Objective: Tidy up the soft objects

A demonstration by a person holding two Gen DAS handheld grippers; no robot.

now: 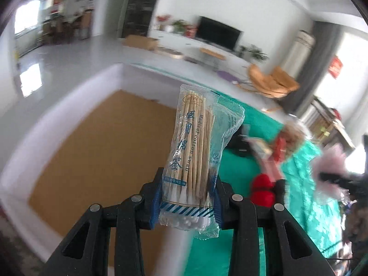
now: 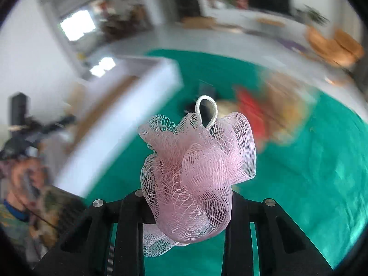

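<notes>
Cotton swabs with wooden sticks, sealed in a clear plastic packet (image 1: pixel 195 158), stood upright in the left hand-held gripper (image 1: pixel 187 203), whose blue-padded fingers (image 1: pixel 155 203) were clamped on the packet's lower end. Below and to the left lay a white-walled box with a brown cardboard floor (image 1: pixel 99 151). To the right spread a green cloth over the tabletop (image 1: pixel 306 184), with a red ball of yarn (image 1: pixel 262 189) just beside the gripper and a blurred heap of brown and red soft things (image 1: pixel 287 142) farther back.

From the right wrist, a pink mesh bath pouf with a white cord loop (image 2: pixel 197 172) was squeezed between the fingers of the right hand-held gripper (image 2: pixel 187 209), held above the green cloth. The white box wall showed up and to the left, blurred, and the brown and red heap smeared across the cloth to the upper right.
</notes>
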